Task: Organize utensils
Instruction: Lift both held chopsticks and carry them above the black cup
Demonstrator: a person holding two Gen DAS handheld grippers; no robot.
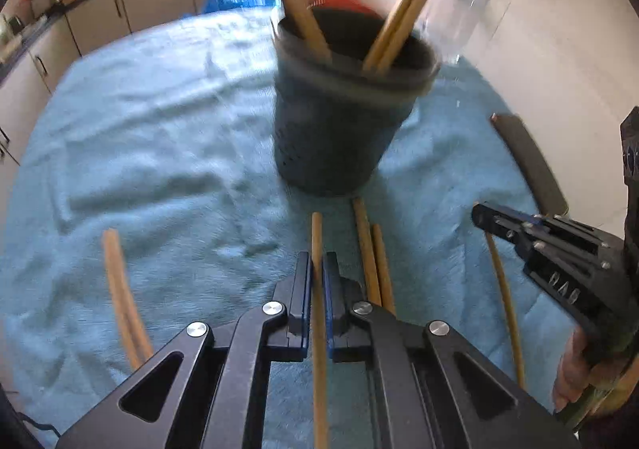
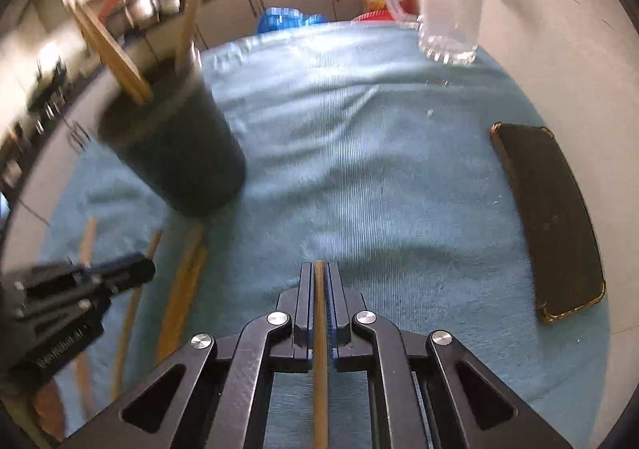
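Your left claw (image 1: 317,269) sits at the bottom centre of the left wrist view, its jaws closed down to a narrow slit on a single wooden chopstick (image 1: 318,313) that runs lengthwise between the pads and pokes out a little past the tips. Your right claw (image 2: 319,281) does the same in its own view: jaws nearly together, clamped on another chopstick (image 2: 319,329) lying straight along the gap.

The dark perforated utensil holder (image 1: 339,113) stands on the blue towel (image 1: 151,137) covering the table, just above centre in the left view and at the middle left in the right view, blurred in both. Several chopsticks already lean inside it (image 1: 403,5), slanting toward the upper right.

More loose chopsticks lie on the towel: a pair at the lower left of the left view (image 1: 122,297), two side by side just right of your left claw (image 1: 373,257), and one further right (image 1: 505,305).

A dark phone in a case (image 2: 555,217) lies at the right edge of the right view, and a clear glass mug (image 2: 449,1) stands at the upper right.
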